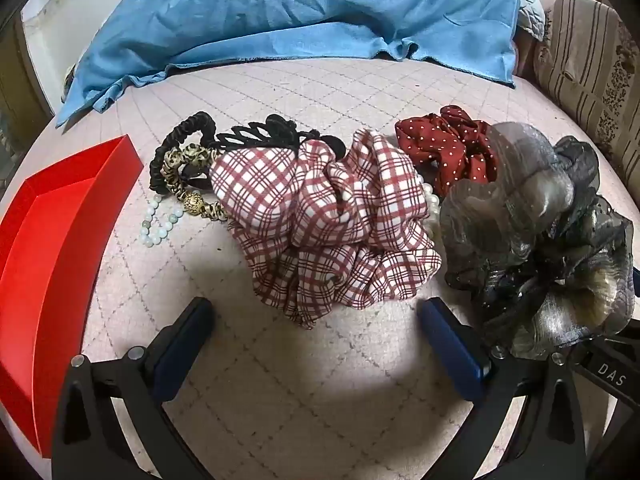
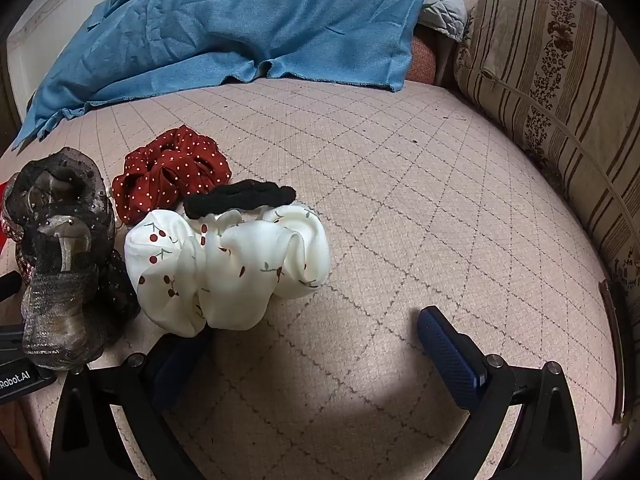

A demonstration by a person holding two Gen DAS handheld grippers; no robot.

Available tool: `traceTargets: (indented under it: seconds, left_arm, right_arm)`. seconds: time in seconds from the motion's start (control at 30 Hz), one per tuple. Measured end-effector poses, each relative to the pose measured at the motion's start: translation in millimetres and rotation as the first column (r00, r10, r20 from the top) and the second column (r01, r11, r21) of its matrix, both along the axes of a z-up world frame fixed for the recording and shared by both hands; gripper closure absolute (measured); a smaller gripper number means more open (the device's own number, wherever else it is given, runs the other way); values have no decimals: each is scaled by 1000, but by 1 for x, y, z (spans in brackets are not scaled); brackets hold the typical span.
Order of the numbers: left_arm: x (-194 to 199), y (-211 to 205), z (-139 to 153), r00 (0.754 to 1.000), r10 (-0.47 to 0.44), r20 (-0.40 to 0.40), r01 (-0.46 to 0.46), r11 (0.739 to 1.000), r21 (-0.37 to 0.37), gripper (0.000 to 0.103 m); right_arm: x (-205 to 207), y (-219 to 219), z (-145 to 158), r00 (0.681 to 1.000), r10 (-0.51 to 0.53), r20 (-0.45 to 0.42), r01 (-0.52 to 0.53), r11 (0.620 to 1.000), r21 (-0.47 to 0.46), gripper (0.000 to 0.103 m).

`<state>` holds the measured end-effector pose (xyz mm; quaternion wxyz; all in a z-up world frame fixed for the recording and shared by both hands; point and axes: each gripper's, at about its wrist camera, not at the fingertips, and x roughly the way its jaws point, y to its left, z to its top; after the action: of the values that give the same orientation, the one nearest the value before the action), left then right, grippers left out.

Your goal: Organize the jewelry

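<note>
The left gripper (image 1: 316, 324) hangs tilted down over a pink quilted bed surface (image 1: 320, 380), its blue-padded fingers (image 1: 452, 344) spread wide with nothing between them. Straight ahead of the gap, close, lies the red-and-white plaid fabric scrunchie (image 1: 324, 224), a bunched heap whose longer run goes from upper left to lower right across the view. Beyond and left of it sit a black ruffled hair tie (image 1: 176, 148), a leopard-print band with a gold bead (image 1: 192, 196) and a pale green bead bracelet (image 1: 158, 224); a strand of white pearls (image 1: 430, 200) peeks out on the plaid's right edge. To the right are a dark red polka-dot scrunchie (image 1: 444, 148) and a grey sheer organza scrunchie (image 1: 532, 232), which is just beside the right-hand finger, perhaps brushing it. The open red rectangular box (image 1: 52, 248) stands well to the left.

The right gripper (image 2: 316, 340) is likewise spread and empty. The white cherry-print scrunchie (image 2: 228, 264) sits ahead and left, covering the tip of its left finger, with a black fuzzy hair tie (image 2: 240, 196) along its far edge.

The left hand is nearer the box and the plaid piece. Bare quilt lies between plaid and box, so the way across looks open. A crumpled blue cloth (image 1: 288, 20) borders the far side, a striped cushion (image 2: 552, 100) the right.
</note>
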<state>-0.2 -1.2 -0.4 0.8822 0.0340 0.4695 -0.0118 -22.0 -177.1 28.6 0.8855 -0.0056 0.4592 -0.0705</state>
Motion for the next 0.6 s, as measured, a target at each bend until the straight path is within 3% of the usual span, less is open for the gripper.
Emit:
traceTargets:
  seconds: [0.6]
  left_arm:
    - [-1, -3, 0, 1000, -3, 0, 3, 1000, -8, 0]
  right_arm:
    - [0, -1, 0, 1000, 0, 0, 0, 1000, 1, 0]
